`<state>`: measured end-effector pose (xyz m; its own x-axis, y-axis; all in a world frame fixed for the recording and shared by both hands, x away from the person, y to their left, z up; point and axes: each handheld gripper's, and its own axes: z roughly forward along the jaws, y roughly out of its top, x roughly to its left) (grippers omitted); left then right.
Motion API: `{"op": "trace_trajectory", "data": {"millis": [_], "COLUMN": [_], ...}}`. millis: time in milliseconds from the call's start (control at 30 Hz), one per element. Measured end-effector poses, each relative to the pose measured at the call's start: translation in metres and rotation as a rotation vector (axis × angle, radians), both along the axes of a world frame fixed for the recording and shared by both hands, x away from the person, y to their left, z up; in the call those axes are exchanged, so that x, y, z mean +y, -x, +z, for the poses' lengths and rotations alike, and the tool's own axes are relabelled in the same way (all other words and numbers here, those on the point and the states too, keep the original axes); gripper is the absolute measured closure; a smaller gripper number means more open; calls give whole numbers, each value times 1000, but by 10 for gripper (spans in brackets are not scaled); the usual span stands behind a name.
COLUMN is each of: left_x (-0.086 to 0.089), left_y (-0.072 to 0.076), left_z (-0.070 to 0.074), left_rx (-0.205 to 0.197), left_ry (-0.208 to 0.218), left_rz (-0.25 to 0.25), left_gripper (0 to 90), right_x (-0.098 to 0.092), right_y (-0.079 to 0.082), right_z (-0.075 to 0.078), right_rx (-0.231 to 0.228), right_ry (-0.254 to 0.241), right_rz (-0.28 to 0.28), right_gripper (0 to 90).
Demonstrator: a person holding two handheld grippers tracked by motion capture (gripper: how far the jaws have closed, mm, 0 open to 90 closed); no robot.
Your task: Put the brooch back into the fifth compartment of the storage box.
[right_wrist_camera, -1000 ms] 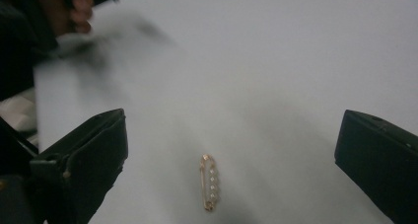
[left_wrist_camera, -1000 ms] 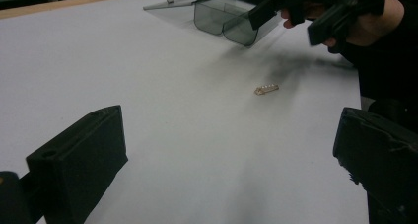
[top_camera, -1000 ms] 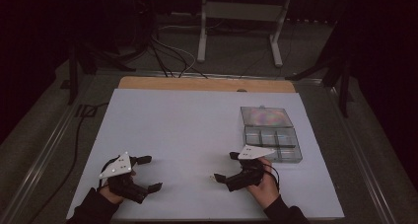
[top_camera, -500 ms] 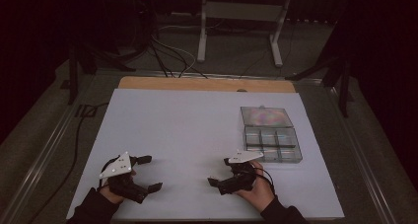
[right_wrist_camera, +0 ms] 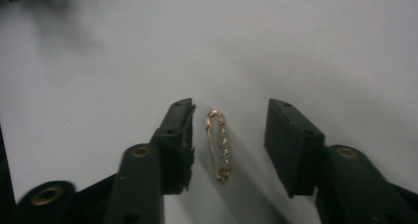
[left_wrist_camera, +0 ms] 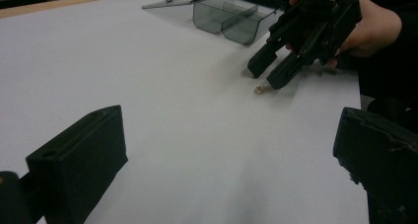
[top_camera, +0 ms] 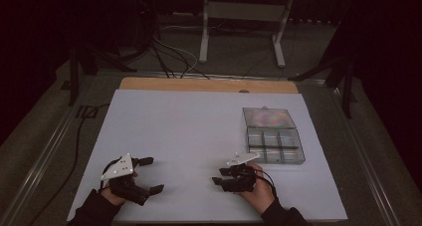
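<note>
A small gold pin (right_wrist_camera: pixel 219 145) set with pale beads lies flat on the white table (top_camera: pixel 189 131). My right gripper (right_wrist_camera: pixel 230 107) straddles it, and its jaws have just been closing. A gap still shows on each side of the pin, narrower on the left, so the pads do not press it. In the left gripper view the pin (left_wrist_camera: pixel 262 89) lies just at the tips of the right gripper (left_wrist_camera: pixel 266 73). The high view has the right gripper (top_camera: pixel 217 180) near the front edge, pointing left. My left gripper (top_camera: pixel 153 174) rests at the front left, jaws wide open around bare table (left_wrist_camera: pixel 229 135).
A clear compartment box (top_camera: pixel 276 146) stands right of the right hand, its lid (top_camera: pixel 267 117) laid open behind it. A wooden strip (top_camera: pixel 209 84) borders the table's far edge. Cables and a stand lie on the floor beyond.
The right gripper has shifted a little left and toward the front edge, and its jaws have narrowed. The left gripper has stayed put.
</note>
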<state>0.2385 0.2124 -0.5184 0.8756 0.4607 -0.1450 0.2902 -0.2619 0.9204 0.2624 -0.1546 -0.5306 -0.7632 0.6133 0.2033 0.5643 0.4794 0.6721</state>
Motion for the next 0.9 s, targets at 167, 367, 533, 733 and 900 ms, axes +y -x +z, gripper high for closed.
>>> {"op": "trace_trajectory", "data": {"millis": [167, 367, 533, 733, 900], "left_x": [0, 0, 0, 0, 0], "left_y": [0, 0, 0, 0, -1], "left_z": [0, 0, 0, 0, 0], "left_rx": [0, 0, 1, 2, 3], "left_ry": [-1, 0, -1, 2, 2], "left_rz": [-1, -3, -4, -6, -6], "left_gripper": [12, 12, 12, 12, 12], "right_x": [2, 7, 13, 17, 15], "right_y": [1, 6, 12, 15, 15], "right_z": [0, 2, 3, 4, 9], "right_rx": [-16, -60, -106, -133, -132], "right_ry": [31, 96, 145, 171, 152], "right_rz": [-1, 9, 25, 27, 26], "right_gripper": [657, 778, 845, 856, 856]}}
